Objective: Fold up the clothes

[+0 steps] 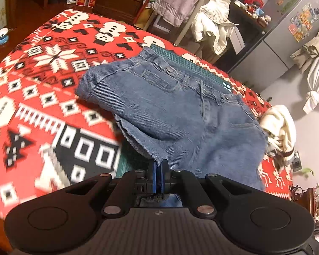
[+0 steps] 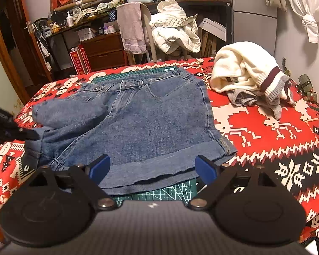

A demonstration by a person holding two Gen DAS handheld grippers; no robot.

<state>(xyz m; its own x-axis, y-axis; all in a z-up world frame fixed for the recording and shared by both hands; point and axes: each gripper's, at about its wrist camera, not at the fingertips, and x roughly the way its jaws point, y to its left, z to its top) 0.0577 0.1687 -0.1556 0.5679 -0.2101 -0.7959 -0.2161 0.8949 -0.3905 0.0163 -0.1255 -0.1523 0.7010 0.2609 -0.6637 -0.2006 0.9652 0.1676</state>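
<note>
Blue denim shorts (image 2: 142,114) lie on a green cutting mat (image 2: 159,193) on the red patterned table. My left gripper (image 1: 158,171) is shut on the hem of one leg of the shorts (image 1: 170,114) and lifts it off the table; it also shows at the left edge of the right wrist view (image 2: 21,133). My right gripper (image 2: 152,170) is open, its blue pads either side of the near hem of the other leg, just above it.
A cream sweater with maroon stripes (image 2: 251,74) is heaped with grey clothes at the table's right. A chair with a towel (image 2: 131,27) and white clothes stands behind the table. The red patterned cloth (image 2: 265,131) covers the table.
</note>
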